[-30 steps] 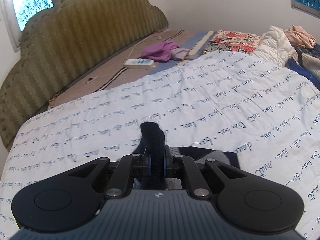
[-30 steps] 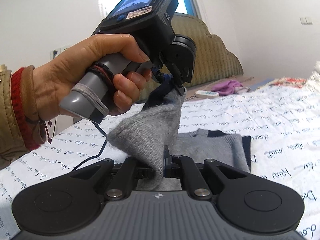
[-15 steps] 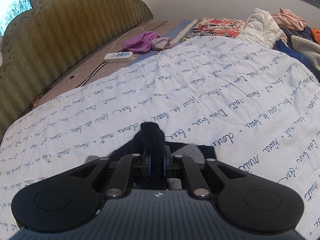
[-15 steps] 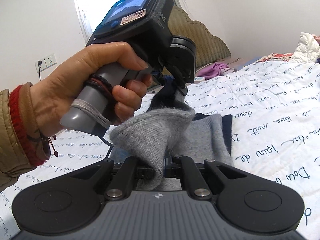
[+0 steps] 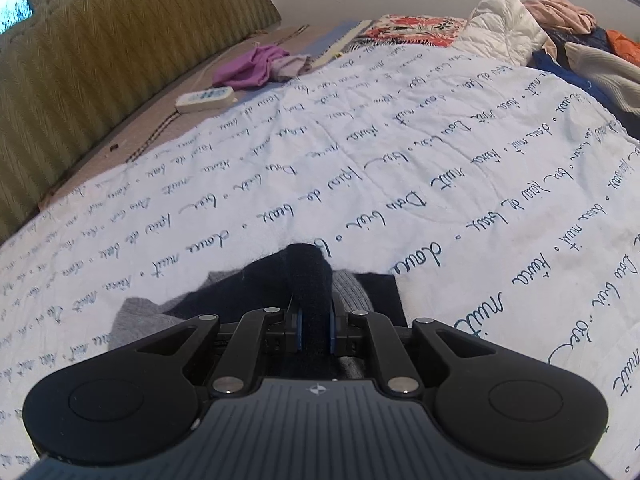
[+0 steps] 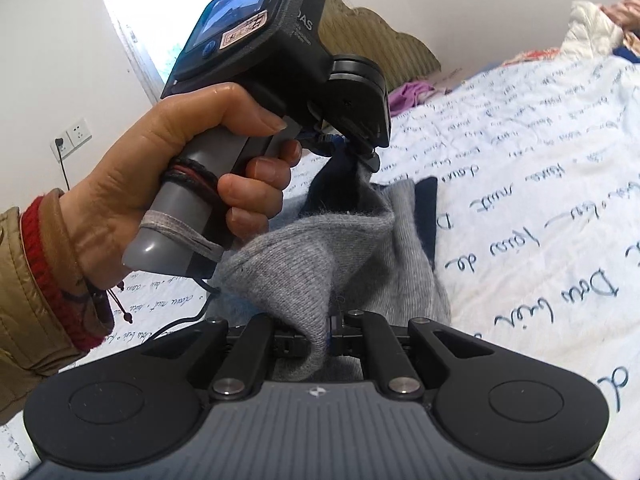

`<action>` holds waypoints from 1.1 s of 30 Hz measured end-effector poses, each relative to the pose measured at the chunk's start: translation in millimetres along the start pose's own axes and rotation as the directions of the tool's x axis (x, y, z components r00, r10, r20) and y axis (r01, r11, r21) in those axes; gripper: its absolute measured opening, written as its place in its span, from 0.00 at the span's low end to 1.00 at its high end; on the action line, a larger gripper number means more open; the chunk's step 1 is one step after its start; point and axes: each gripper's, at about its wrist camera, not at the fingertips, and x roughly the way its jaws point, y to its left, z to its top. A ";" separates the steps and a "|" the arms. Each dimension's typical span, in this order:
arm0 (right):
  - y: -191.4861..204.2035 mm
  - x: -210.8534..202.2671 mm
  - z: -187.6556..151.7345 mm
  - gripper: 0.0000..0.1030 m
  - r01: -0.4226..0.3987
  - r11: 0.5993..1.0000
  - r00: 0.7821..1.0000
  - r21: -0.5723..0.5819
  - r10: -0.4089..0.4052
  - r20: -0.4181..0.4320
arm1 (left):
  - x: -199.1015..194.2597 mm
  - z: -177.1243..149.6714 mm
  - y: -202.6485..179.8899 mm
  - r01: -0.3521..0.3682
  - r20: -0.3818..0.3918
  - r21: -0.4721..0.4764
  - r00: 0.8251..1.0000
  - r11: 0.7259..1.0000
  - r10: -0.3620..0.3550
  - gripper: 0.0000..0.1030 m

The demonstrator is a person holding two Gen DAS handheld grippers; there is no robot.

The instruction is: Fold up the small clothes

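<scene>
A small grey knit sweater (image 6: 304,264) with navy trim lies partly folded on the white quilt (image 6: 520,160). My right gripper (image 6: 320,338) is shut on a grey fold of it. My left gripper (image 5: 312,330) is shut on the navy trim (image 5: 308,276); the right wrist view shows it (image 6: 344,146) held in a hand, lifting the navy edge just above the grey part. The rest of the sweater (image 5: 136,316) lies flat under the left gripper.
A padded olive headboard (image 5: 100,60) runs along the left. A white remote (image 5: 204,98) and purple cloth (image 5: 252,66) lie near it. A pile of clothes (image 5: 560,28) sits at the far right. A wall socket (image 6: 76,136) is on the left wall.
Both grippers have carried the held sweater edge forward over the flat part and lower toward the quilt. Both stay shut on the sweater.
</scene>
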 end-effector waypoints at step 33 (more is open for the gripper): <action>-38.0 11.7 14.1 0.69 -0.063 0.979 0.987 0.193 0.090 -0.130 | -119.2 -194.2 70.7 -0.098 0.106 -0.025 0.989 0.995 0.100 0.88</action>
